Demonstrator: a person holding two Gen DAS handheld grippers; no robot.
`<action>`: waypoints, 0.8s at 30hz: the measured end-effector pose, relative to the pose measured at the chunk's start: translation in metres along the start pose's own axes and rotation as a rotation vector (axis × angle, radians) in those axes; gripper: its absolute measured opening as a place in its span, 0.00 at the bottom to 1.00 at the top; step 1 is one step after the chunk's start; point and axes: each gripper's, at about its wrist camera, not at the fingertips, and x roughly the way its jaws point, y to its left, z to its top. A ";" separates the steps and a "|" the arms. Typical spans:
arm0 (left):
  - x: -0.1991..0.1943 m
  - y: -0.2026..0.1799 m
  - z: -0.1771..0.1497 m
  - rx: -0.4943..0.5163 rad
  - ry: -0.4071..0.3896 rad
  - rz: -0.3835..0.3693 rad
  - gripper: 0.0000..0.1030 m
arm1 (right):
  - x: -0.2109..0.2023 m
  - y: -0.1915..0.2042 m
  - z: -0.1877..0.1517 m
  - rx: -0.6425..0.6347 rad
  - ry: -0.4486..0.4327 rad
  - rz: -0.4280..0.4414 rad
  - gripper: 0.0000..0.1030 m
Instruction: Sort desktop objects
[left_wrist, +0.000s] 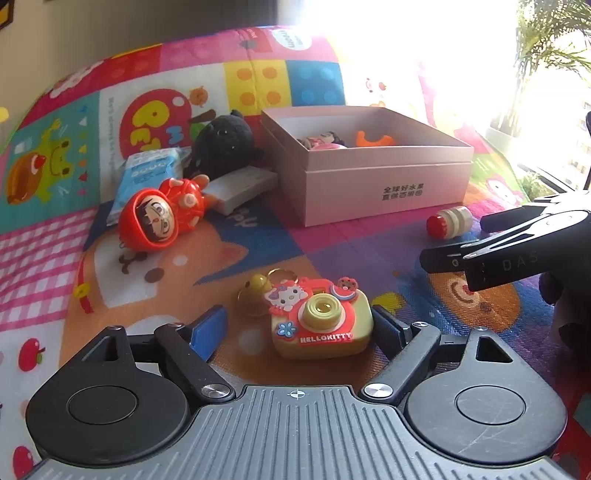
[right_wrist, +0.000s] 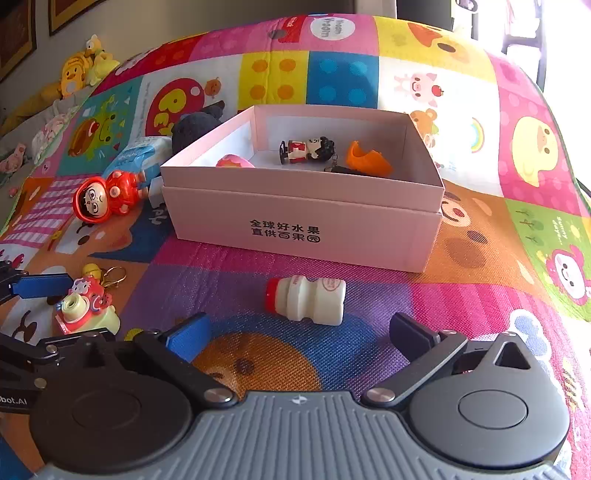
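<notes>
While both tools stand apart and empty: left tool (left_wrist: 299, 325) straddling Hello Kitty camera keychain (left_wrist: 319, 318), right tool (right_wrist: 299, 332) just short of toy milk bottle (right_wrist: 306, 300); pink box (right_wrist: 306, 221) beyond, unobstructed.

One pink box (right_wrist: 306, 229); three toys inside; one toy camera (left_wrist: 319, 317); one bottle (right_wrist: 306, 300); one red doll (left_wrist: 162, 218).

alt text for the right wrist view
The open right gripper hovers near a small white bottle with a red cap lying on a colourful play mat. Behind it, an open pink box holds a few small toys.
</notes>
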 end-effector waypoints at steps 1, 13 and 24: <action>0.000 0.000 0.000 -0.001 0.001 0.001 0.89 | 0.000 0.000 0.000 -0.001 0.001 -0.001 1.00; 0.000 0.056 0.047 -0.030 -0.172 0.239 0.95 | 0.002 0.002 0.000 -0.011 0.005 -0.013 1.00; 0.067 0.071 0.057 0.088 -0.071 0.271 0.73 | -0.042 0.010 0.011 -0.083 -0.124 0.018 1.00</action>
